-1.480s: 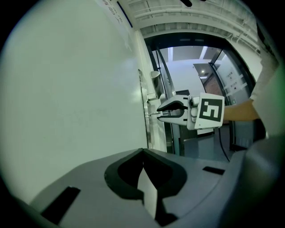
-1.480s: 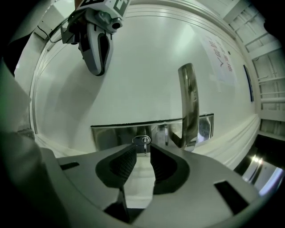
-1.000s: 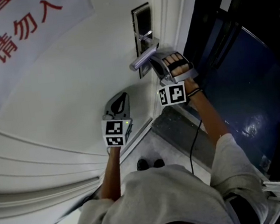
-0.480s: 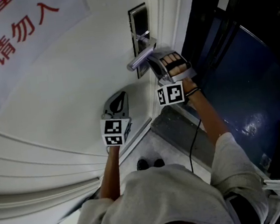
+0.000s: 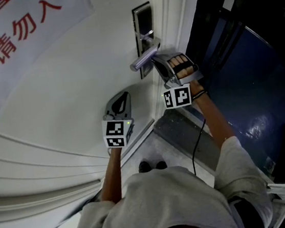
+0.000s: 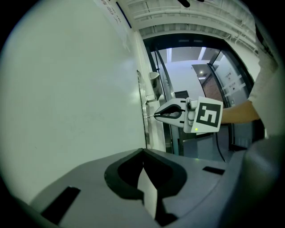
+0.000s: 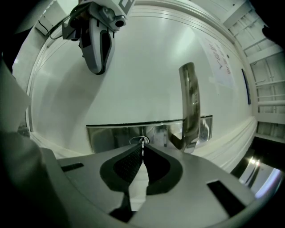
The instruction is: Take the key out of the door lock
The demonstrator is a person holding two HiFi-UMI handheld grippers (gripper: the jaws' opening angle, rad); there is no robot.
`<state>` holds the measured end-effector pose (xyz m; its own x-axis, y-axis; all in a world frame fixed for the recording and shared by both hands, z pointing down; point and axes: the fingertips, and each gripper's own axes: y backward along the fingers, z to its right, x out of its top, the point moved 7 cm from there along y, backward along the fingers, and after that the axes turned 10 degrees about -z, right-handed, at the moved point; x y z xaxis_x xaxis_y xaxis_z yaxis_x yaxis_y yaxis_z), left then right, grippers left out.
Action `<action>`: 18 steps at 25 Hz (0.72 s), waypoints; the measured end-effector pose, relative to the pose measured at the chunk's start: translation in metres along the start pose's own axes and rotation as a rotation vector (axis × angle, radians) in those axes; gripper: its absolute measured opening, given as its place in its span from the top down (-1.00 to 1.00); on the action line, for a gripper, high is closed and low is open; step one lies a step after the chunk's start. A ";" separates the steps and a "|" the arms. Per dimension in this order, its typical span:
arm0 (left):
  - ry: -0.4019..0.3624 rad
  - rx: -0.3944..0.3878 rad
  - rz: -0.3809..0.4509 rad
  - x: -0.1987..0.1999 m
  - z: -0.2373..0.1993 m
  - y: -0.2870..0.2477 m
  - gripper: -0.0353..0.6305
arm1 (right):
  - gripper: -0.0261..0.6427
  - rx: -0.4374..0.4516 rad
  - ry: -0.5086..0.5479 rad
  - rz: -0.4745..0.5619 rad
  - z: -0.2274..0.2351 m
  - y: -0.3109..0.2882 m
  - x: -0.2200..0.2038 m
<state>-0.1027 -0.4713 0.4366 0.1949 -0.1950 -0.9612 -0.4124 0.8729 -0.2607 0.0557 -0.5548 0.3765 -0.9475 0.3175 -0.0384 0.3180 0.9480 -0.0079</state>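
White door (image 5: 76, 77); right tool (image 7: 142, 152) pinching key (image 7: 142, 142) at lock plate (image 7: 111, 133)

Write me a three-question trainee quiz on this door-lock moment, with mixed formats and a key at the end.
1. True or false: the right gripper is shut on the key that sits in the lock plate.
2. Fill in: in the right gripper view, the lever handle stands to the ___ of the key.
3. Choose one: the left gripper is A) shut with nothing between its jaws, B) open round the key, C) clamped on the red-lettered sign.

Key: 1 true; 2 right; 3 A.
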 end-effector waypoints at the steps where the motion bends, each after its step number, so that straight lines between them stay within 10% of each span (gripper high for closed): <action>1: -0.001 -0.002 0.000 0.000 0.000 -0.001 0.84 | 0.83 -0.003 -0.003 0.001 0.000 0.003 -0.001; 13: -0.004 -0.026 0.005 0.004 0.012 -0.009 0.84 | 0.83 -0.004 -0.048 -0.025 -0.003 0.029 -0.019; 18: -0.006 -0.035 0.007 0.004 0.016 -0.011 0.84 | 0.83 0.036 -0.243 -0.039 -0.001 0.039 -0.026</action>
<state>-0.0833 -0.4749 0.4368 0.1975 -0.1862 -0.9625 -0.4448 0.8579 -0.2572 0.0925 -0.5261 0.3783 -0.9247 0.2621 -0.2761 0.2862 0.9569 -0.0500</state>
